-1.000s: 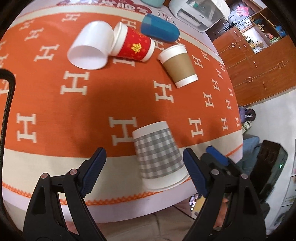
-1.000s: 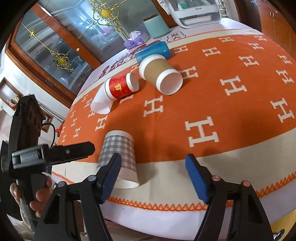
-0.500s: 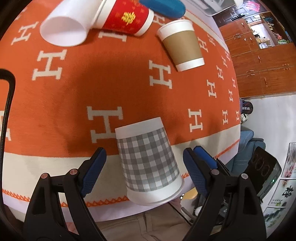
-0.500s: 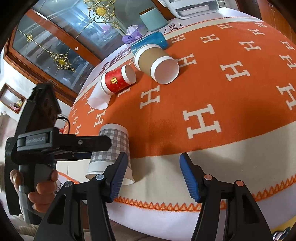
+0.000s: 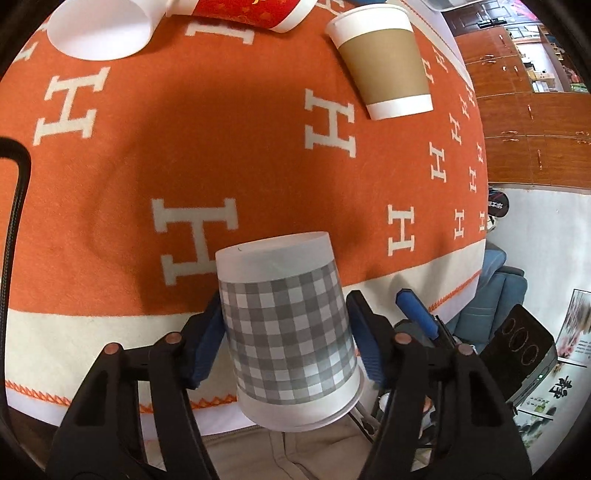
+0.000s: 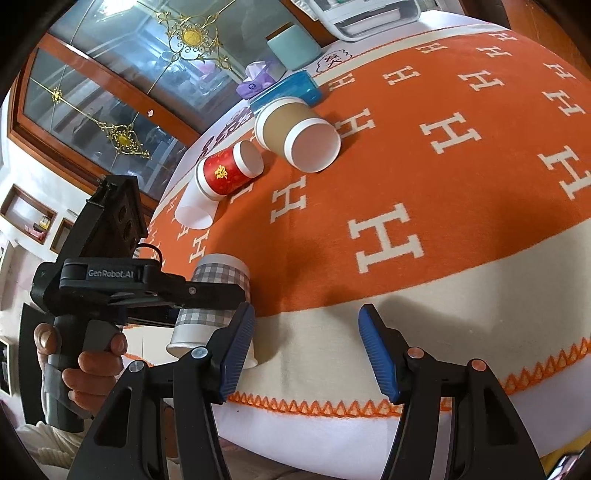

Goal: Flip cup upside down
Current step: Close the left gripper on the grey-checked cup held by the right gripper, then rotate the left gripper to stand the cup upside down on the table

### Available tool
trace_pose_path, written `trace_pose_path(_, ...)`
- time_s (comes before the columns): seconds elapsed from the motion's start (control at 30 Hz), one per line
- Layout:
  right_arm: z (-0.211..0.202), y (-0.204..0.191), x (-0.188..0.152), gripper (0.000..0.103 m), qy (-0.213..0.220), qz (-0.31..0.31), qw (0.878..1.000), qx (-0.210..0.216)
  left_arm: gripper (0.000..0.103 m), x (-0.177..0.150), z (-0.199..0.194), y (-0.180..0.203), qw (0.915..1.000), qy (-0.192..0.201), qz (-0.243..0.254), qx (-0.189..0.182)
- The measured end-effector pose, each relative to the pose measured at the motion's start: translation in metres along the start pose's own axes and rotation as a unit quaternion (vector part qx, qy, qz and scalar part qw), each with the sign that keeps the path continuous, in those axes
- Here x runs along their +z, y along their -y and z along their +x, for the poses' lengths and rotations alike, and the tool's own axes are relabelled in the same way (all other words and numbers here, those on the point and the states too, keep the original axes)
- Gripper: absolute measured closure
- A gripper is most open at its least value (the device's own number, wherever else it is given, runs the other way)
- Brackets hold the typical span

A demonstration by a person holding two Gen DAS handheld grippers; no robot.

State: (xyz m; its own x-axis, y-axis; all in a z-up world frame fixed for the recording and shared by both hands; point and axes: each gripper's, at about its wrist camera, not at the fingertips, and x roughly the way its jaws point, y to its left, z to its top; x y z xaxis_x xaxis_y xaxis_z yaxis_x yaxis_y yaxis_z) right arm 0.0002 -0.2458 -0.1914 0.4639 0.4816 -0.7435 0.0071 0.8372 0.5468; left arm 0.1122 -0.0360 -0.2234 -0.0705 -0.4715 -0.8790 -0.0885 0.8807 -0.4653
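Observation:
A grey-and-white checked paper cup (image 5: pixel 290 332) stands near the table's front edge with its white base up and its rim down. My left gripper (image 5: pixel 284 339) is shut on its sides, blue pads pressing both flanks. In the right wrist view the same cup (image 6: pixel 212 299) shows behind the left gripper's black body (image 6: pixel 129 284). My right gripper (image 6: pixel 306 350) is open and empty, just right of the cup, over the cream border of the cloth.
An orange H-pattern tablecloth (image 5: pixel 229 147) covers the table. A brown-sleeved cup (image 5: pixel 384 62), a red cup (image 6: pixel 229 171) and a white cup (image 5: pixel 99 29) lie on their sides farther back. A blue case (image 6: pixel 288 92) and a printer (image 6: pixel 365 14) sit at the far edge.
My left gripper moved forward around the checked cup and closed on it. My right gripper drifted slightly closer to the cup and stayed open.

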Motion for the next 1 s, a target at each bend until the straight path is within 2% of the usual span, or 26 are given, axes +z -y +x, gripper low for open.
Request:
trace_pose_path(0.27, -0.006, 0.007, -0.002, 0.043, 0.007, 0.009, 1.000, 0.002, 0.043, -0.009, -0.008, 0.008, 0.9997, 0.018, 0.016, 0.008)
trace_pose_path(0.6, -0.006, 0.004, -0.006, 0.043, 0.009, 0.008, 1.000, 0.004, 0.043, -0.021, -0.039, 0.022, 0.9924, 0.105, 0.055, 0.032)
trace_pose_path(0.8, -0.005, 0.000, -0.007, 0.043, 0.010, 0.004, 1.000, 0.000, 0.043, -0.030, -0.049, 0.026, 0.9796, 0.168, 0.093, 0.058)
trace_pose_path(1.0, -0.001, -0.002, -0.008, 0.043, 0.003, 0.004, 1.000, -0.003, 0.043, -0.043, -0.054, 0.032, 0.9537, 0.249, 0.139, 0.095)
